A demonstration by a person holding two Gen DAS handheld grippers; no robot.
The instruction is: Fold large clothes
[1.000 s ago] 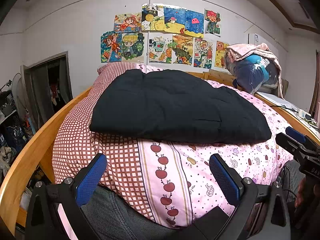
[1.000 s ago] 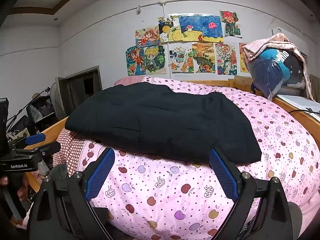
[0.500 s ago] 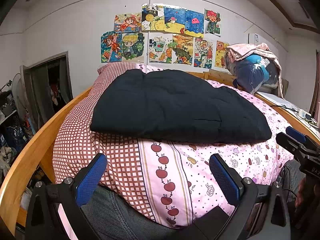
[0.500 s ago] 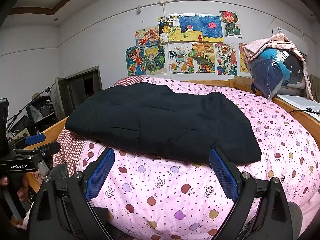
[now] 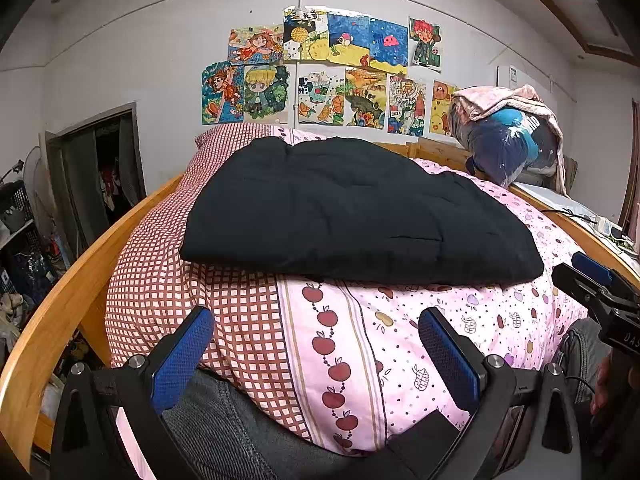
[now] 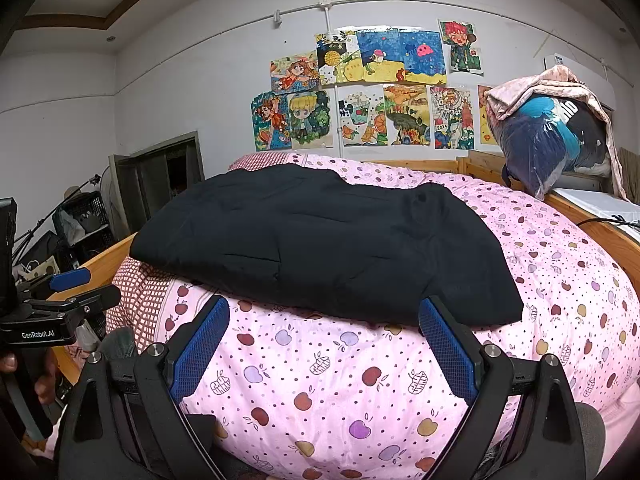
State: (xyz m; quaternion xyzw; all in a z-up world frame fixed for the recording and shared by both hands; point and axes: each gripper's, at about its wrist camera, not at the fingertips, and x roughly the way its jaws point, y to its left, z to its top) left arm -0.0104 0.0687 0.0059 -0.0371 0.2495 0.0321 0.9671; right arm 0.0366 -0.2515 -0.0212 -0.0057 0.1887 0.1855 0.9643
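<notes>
1. Here, the left gripper (image 5: 316, 344) and the right gripper (image 6: 322, 340) both stood wide, nothing between the fingers.
2. The black padded garment (image 5: 352, 216) lay ahead of and above both, folded flat on the pink apple-print quilt (image 5: 400, 332), untouched.
3. Judged best move: close squarely on the near hem corners and lift evenly so the padding doesn't slump.
4. Left view alone showed the red checked panel (image 5: 168, 280); right view showed the garment's seams.
</notes>
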